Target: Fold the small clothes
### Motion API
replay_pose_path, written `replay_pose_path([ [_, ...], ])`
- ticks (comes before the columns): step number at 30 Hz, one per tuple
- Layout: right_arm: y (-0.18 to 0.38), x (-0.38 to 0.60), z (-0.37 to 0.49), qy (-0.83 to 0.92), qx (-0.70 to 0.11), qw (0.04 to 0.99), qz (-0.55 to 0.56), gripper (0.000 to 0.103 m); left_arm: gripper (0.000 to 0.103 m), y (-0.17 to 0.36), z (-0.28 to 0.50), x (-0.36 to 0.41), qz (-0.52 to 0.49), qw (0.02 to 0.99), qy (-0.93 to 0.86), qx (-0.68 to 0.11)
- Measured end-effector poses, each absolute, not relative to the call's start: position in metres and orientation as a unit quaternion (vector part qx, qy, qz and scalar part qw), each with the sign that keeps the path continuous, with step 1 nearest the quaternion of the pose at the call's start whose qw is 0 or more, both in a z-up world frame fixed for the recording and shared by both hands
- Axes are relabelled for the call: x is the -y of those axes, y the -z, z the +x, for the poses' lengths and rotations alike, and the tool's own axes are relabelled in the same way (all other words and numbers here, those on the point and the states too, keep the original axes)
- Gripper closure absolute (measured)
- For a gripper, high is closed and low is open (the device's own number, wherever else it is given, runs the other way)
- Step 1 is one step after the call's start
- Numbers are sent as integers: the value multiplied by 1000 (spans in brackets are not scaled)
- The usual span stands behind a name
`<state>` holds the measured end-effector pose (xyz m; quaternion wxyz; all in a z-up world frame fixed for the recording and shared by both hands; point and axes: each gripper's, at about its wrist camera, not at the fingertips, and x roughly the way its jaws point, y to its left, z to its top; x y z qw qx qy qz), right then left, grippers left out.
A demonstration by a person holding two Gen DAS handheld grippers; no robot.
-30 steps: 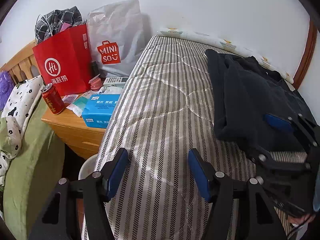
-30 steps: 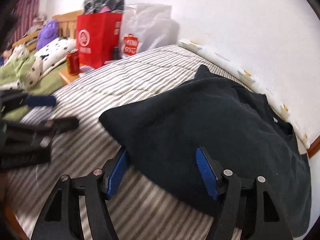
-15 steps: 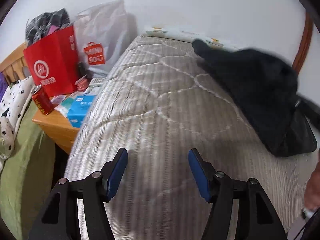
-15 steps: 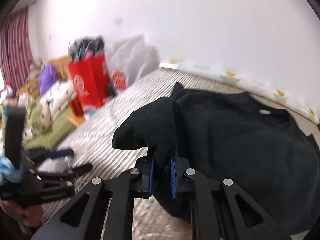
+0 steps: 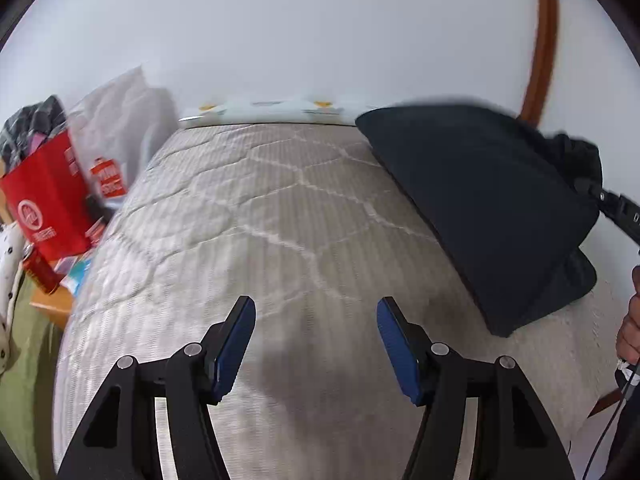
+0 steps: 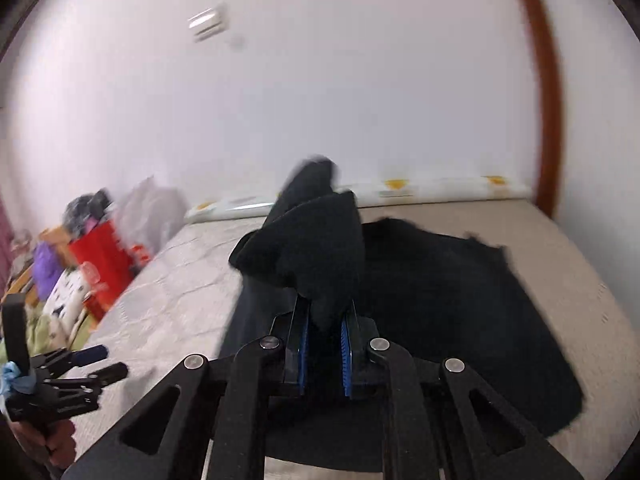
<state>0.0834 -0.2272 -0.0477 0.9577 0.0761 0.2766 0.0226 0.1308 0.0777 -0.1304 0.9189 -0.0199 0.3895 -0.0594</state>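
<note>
A black garment (image 6: 448,304) lies on the striped bed (image 6: 172,300). My right gripper (image 6: 324,344) is shut on a bunched edge of it and holds that edge lifted above the mattress. In the left wrist view the garment (image 5: 492,204) hangs as a slanted sheet at the right, with the right gripper (image 5: 592,190) at its top corner. My left gripper (image 5: 316,340) is open and empty over bare mattress (image 5: 256,232), well left of the garment. It also shows in the right wrist view (image 6: 90,362) at the lower left.
A red paper bag (image 5: 44,204) and a white plastic bag (image 5: 120,140) stand at the bed's left side, with a red can (image 5: 38,274) on a wooden nightstand (image 5: 52,306). A white wall and a patterned pillow (image 5: 272,110) bound the far edge.
My right gripper shut on the garment's edge and lifted it up off the bed. My left gripper stayed open and drew back and tilted upward.
</note>
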Motion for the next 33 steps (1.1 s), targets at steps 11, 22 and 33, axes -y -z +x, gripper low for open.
replay_pose_path([
  [11,94,308,52,32,-333,934,129,69,42,137,139,-4,-24,903,147,-402],
  [22,117,328,97,26,-353,915,196,44,42,153,134,41,-22,873,241,-425],
  [33,113,332,130,22,-341,916,210,88,44,169,157,89,-11,860,251,-445],
])
